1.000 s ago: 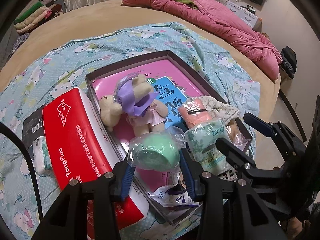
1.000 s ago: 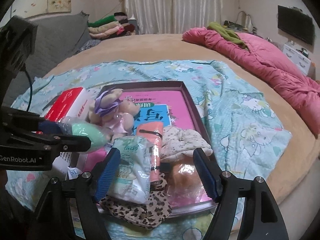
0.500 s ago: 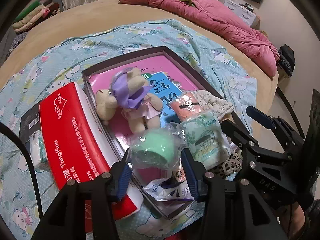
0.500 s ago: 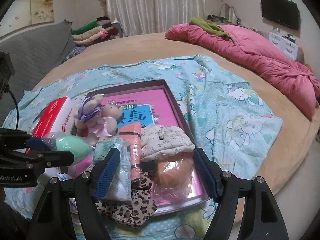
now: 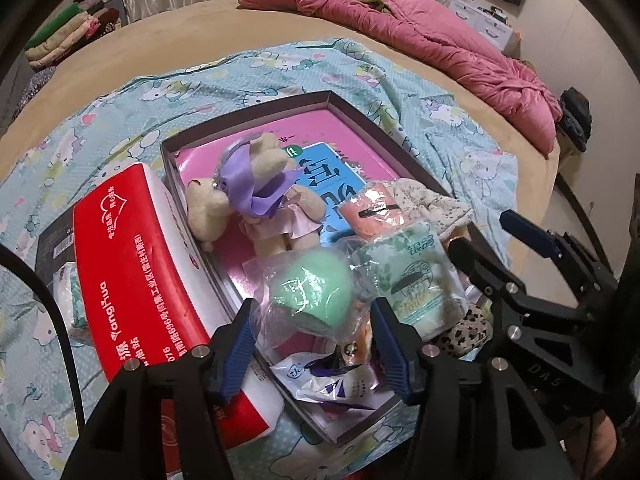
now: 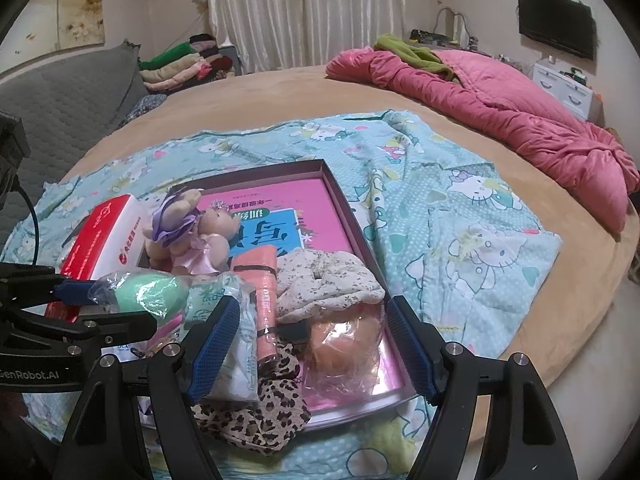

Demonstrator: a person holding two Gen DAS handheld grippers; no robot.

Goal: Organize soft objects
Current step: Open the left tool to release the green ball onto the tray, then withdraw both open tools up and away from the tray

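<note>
A shallow dark box (image 5: 248,120) with a pink liner lies on the cartoon-cat sheet. In it are a teddy bear (image 5: 256,196) with a purple ribbon, an orange pouch (image 5: 372,216), a floral cloth (image 6: 324,280), a green-white tissue pack (image 5: 416,280) and a bagged orange ball (image 6: 344,340). A green ball in a clear bag (image 5: 308,292) sits between the blue pads of my left gripper (image 5: 312,306). Its jaws are opening, with gaps on both sides of the ball. My right gripper (image 6: 312,304) hangs open over the box's near right corner, touching nothing.
A red tissue package (image 5: 132,272) lies against the box's left side, with a dark carton (image 5: 52,240) beyond it. A leopard-print cloth (image 6: 260,408) spills over the near rim. A pink quilt (image 6: 500,92) lies far right. Folded clothes (image 6: 180,64) are stacked at the back.
The left jaws have spread apart from the bagged green ball, which they squeezed before. The ball now rests lower in the box. The right gripper has hardly shifted.
</note>
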